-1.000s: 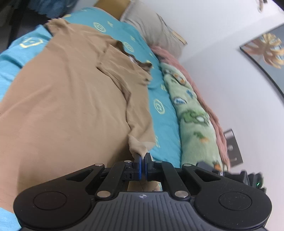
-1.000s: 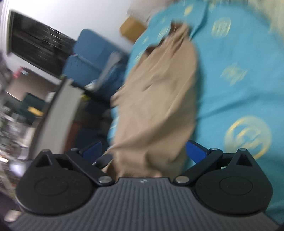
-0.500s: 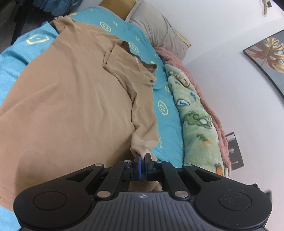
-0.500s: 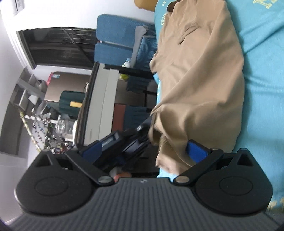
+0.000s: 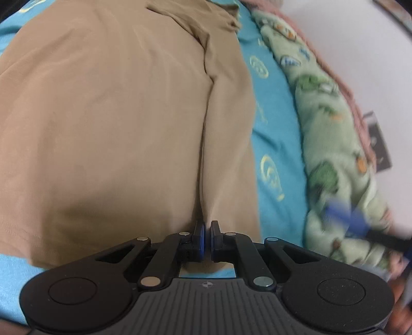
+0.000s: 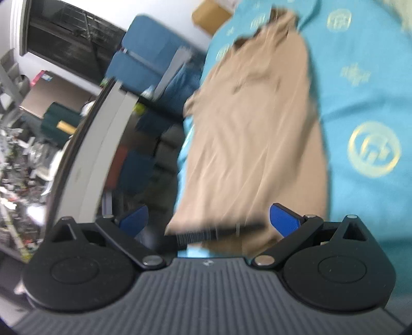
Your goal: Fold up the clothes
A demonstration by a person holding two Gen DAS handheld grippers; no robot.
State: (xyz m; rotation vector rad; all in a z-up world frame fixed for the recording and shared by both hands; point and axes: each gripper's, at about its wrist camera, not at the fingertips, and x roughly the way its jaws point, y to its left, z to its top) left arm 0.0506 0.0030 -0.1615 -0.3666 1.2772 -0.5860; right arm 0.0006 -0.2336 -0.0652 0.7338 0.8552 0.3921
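A tan T-shirt [image 5: 116, 108] lies spread on a turquoise bedsheet [image 5: 278, 144], its right side folded inward in a long strip. My left gripper [image 5: 206, 232] is shut on the shirt's bottom hem, low over the bed. In the right wrist view the same tan shirt [image 6: 257, 144] runs away from me along the bed's edge. My right gripper [image 6: 208, 219] is open and empty, just above the shirt's near end. It shows as a blue blur in the left wrist view [image 5: 347, 219].
A green printed blanket [image 5: 329, 134] and a pink one lie along the white wall on the right. Left of the bed stand a blue chair [image 6: 146, 64], a grey desk [image 6: 97, 144] and cluttered shelves. A cardboard box [image 6: 211, 15] sits beyond the bed.
My left gripper has dropped lower toward the bed, still holding the hem. My right gripper has swung round to point along the shirt, staying open.
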